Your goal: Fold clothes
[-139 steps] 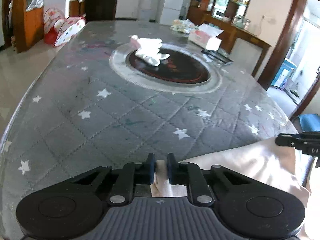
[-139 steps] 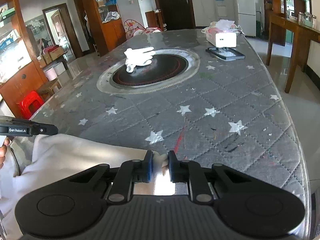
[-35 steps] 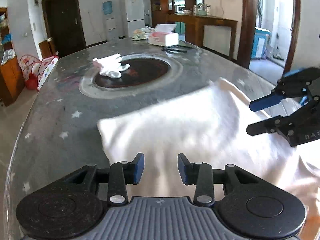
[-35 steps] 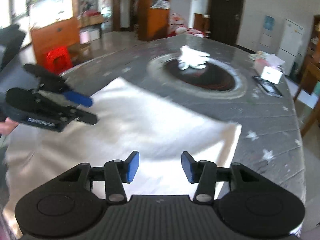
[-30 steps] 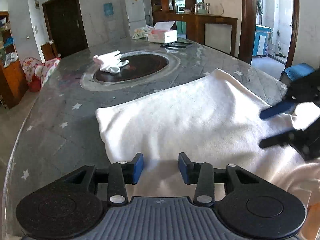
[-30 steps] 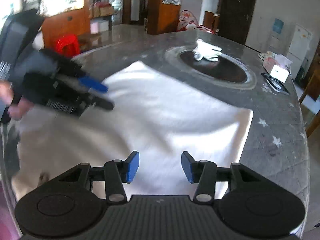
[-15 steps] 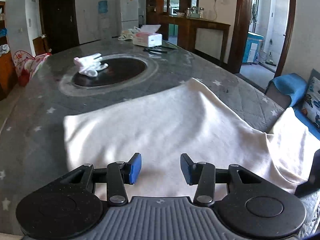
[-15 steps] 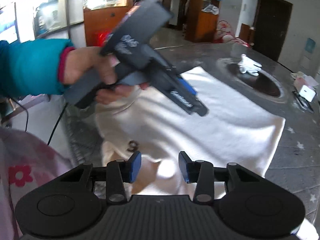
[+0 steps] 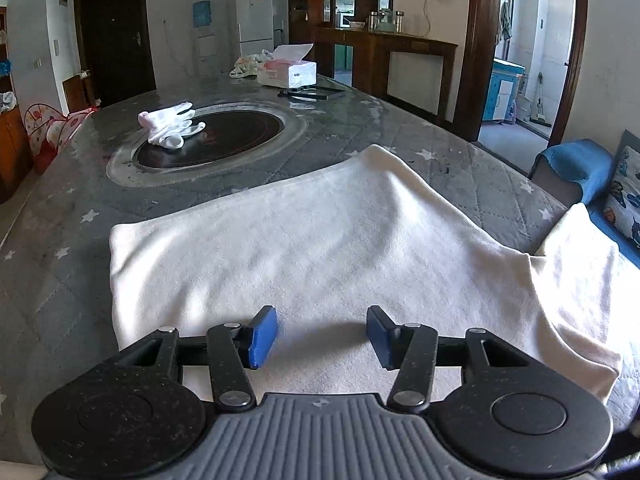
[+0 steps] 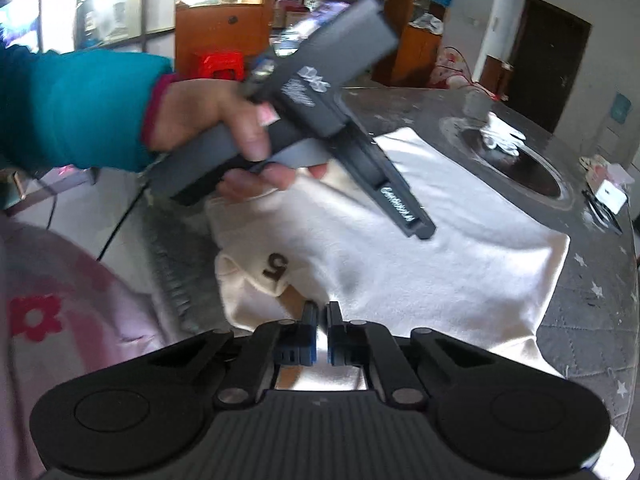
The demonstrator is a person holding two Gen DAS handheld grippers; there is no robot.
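Note:
A white garment (image 9: 320, 240) lies spread flat on the grey star-quilted table (image 9: 60, 280), and one part of it droops over the right edge. My left gripper (image 9: 322, 334) hovers open just above the garment's near portion, nothing between its blue pads (image 9: 262, 336). In the right wrist view the garment (image 10: 440, 280) shows a dark "5" mark (image 10: 274, 266) near its close edge. My right gripper (image 10: 322, 318) is shut on that near edge beside the mark. A hand (image 10: 208, 120) in a teal sleeve holds the left gripper (image 10: 418, 232) above the cloth.
White gloves (image 9: 170, 126) rest on the black round inset (image 9: 224, 136) mid-table. A tissue box (image 9: 286, 70) and a flat black frame (image 9: 312, 92) sit at the far end. A blue sofa (image 9: 576, 164) stands off the right edge. Pink floral clothing (image 10: 48, 320) is close on the left.
My right gripper has gone from open to shut on the garment's near edge. The left gripper stays open and has barely shifted over the cloth.

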